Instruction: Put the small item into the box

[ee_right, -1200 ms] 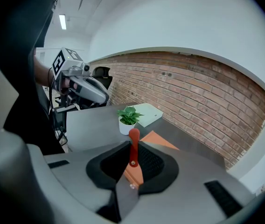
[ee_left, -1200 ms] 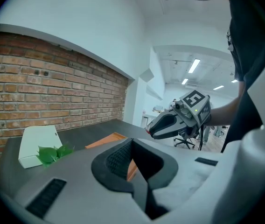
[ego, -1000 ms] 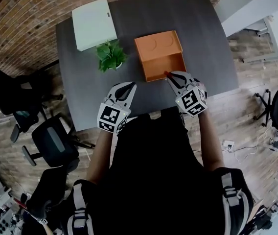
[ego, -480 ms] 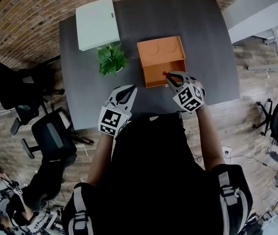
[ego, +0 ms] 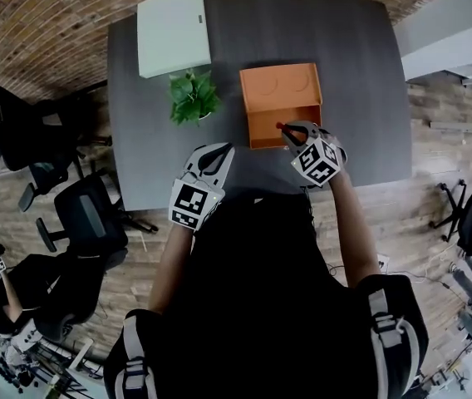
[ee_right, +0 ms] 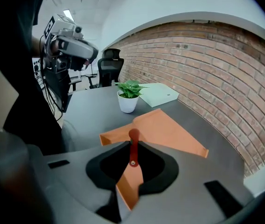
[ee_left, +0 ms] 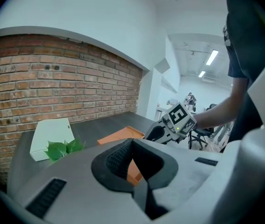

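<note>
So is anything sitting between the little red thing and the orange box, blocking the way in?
Nothing visible does. The right hand-held gripper holds the red item at the near edge of the open orange box. The potted plant stands apart, beside the box.

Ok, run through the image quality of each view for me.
Head view: heavy fisheye, the table edges bow, all sharp. Left gripper view: dark rounded corners, ceiling lights blown out. Right gripper view: brick wall curves, the red item in the jaws crisp.
</note>
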The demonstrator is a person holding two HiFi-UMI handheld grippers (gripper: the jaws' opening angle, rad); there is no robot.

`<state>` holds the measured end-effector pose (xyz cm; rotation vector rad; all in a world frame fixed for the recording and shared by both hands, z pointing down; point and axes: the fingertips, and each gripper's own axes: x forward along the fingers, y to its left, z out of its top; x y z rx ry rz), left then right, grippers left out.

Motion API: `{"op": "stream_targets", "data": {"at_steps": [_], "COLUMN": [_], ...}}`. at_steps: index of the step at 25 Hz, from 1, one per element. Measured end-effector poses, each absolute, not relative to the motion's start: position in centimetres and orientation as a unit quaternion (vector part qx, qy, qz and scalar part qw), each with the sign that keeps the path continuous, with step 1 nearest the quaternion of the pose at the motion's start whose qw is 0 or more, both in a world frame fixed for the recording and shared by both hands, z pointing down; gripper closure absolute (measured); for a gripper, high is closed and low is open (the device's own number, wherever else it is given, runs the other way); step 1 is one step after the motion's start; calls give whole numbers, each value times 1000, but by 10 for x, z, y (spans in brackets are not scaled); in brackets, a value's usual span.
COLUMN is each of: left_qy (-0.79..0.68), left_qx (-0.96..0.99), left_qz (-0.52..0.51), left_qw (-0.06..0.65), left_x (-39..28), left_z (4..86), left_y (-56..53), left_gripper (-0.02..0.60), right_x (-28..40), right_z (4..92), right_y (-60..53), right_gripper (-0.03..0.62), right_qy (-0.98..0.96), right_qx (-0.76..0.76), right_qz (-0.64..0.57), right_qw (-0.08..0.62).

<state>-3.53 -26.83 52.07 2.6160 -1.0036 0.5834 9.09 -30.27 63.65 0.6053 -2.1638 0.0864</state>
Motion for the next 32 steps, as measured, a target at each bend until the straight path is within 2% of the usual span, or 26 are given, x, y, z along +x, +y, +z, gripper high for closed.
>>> {"op": "stream_targets", "data": {"at_steps": [15, 32], "left_qy": [-358, -363], "left_qx": [895, 889], "left_qz": [230, 242], "left_qw": [136, 135], "left_x": [-30, -32], "left_z": [524, 528], "left_y": [-262, -249], "left_gripper": [558, 558], "right_x": [92, 88], "right_z": [694, 744], "right_y": [-311, -315], "right_gripper": [528, 528], "right_qy": [-869, -840], "right_qx": [216, 212], "right_qz": [107, 137], "right_qw": [433, 480]}}
